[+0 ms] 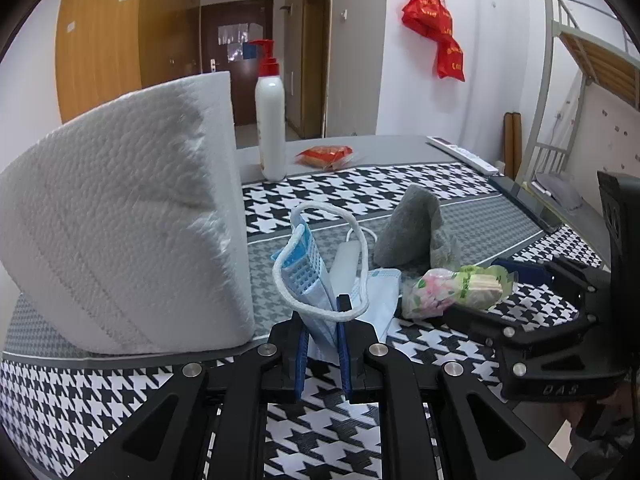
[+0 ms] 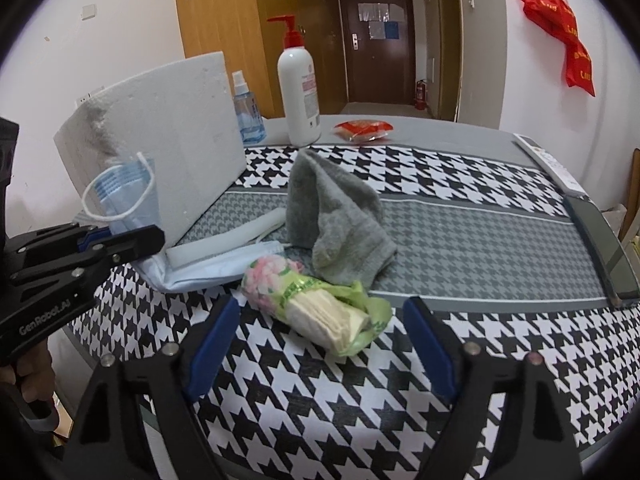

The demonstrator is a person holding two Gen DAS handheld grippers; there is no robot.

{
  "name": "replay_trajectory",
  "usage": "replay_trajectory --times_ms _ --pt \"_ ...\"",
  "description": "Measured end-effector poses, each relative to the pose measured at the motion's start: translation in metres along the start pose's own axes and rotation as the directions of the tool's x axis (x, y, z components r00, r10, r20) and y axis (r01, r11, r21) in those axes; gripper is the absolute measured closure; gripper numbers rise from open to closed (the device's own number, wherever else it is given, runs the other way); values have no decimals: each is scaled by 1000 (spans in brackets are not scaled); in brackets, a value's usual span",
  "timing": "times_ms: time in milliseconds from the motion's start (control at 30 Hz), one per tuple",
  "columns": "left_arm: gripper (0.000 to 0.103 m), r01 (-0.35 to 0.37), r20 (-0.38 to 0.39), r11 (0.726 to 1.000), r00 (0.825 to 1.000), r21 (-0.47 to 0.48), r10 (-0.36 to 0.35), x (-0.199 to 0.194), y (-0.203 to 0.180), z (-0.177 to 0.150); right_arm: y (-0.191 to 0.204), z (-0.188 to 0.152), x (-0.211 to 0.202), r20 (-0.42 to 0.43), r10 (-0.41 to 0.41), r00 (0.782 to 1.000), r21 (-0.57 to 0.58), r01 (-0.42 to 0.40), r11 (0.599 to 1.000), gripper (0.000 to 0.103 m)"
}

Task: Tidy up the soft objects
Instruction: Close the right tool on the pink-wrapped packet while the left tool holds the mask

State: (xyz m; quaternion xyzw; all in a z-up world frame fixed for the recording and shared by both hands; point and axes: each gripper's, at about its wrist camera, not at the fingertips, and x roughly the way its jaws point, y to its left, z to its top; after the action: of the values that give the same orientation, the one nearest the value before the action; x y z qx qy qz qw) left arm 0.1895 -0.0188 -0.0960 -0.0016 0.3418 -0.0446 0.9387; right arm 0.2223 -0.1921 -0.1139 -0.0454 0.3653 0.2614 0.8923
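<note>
My left gripper [image 1: 323, 312] is shut on the lower edge of a blue face mask [image 1: 304, 264], which stands upright with its white ear loop hanging over the fingers. The same mask [image 2: 128, 192] shows at the left of the right wrist view, in front of a white foam block [image 2: 168, 132]. My right gripper [image 2: 322, 308] is open, its blue pads on either side of a green-wrapped tissue pack [image 2: 320, 312] lying on the houndstooth cloth, with a gap on each side. A crumpled grey cloth [image 2: 336, 216] stands just behind the pack.
A pale blue flat packet [image 2: 208, 264] lies by the foam block. Behind stand a white pump bottle [image 2: 298, 92] and a small spray bottle [image 2: 248, 116], with a red snack packet [image 2: 364, 128] lying beside them. A remote [image 2: 548, 168] and a dark slab [image 2: 600, 240] lie along the right table edge.
</note>
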Motion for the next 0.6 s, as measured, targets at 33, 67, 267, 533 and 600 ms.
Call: replay_trajectory --times_ms 33,67,267,533,600 --pt "89 -2 -1 1000 1000 -3 2 0 2 -1 0 1 1 -1 -1 1000 -3 1 1000 16" --pt "89 -4 -5 1000 1000 -4 4 0 3 -1 0 3 2 -1 -3 1000 -6 3 1000 16" --pt "89 -8 -17 1000 1000 -9 8 0 7 -5 4 6 11 -24 -10 1000 -38 10 999 16" --pt "73 0 -39 1000 999 -17 0 3 9 -7 8 5 15 -56 8 998 -63 -12 998 44" --pt "62 -1 -40 1000 999 -20 0 3 9 -8 9 4 13 -49 16 999 -63 -19 998 52"
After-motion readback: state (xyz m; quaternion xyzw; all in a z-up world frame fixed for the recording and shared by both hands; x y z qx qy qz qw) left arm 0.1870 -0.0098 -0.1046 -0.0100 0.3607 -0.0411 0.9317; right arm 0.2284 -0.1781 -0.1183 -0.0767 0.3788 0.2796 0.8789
